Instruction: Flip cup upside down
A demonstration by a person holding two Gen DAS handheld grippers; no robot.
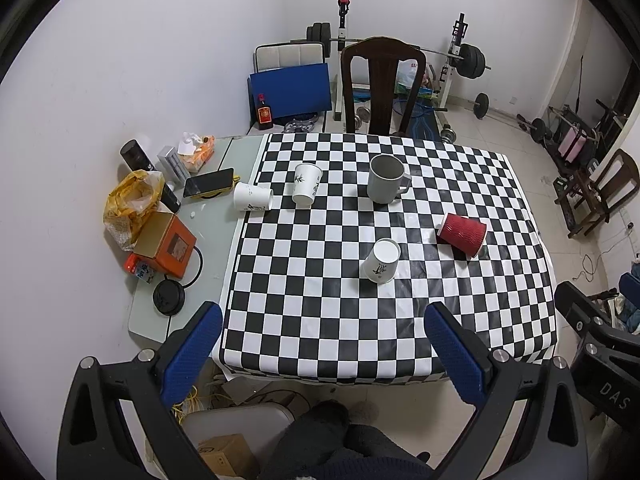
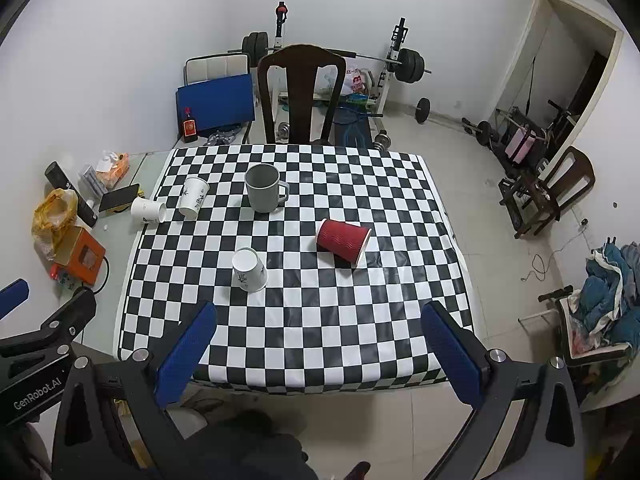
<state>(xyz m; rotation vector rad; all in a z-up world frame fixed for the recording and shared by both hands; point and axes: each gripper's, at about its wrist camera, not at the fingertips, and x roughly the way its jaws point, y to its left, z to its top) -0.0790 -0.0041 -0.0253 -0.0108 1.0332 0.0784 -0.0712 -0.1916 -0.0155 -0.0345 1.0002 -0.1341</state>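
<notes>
**Blue-padded grippers wait at the near edge, cups scattered on the checks**

Blue rubber pads line the left gripper (image 1: 324, 332), whose fingers are spread wide with nothing between them, held above the near edge of the black-and-white checkered tablecloth (image 1: 320, 320). The right gripper (image 2: 320, 336) is spread wide as well and holds nothing, hanging over the same near edge.

Nearest the grippers stands a small white paper cup with a dark print (image 1: 382, 261), already upside down, its flat base facing up. Just to its right a red ribbed paper cup (image 1: 463, 235) lies on its side, mouth turned towards the right edge. Farther back a grey ceramic mug with a handle (image 1: 386, 179) stands upright, mouth up. Left of it a second white printed paper cup (image 1: 306, 183) stands upright, and a third white paper cup (image 1: 253, 197) lies on its side at the cloth's left border.

Behind the table stands a dark wooden chair (image 1: 380, 84).
</notes>
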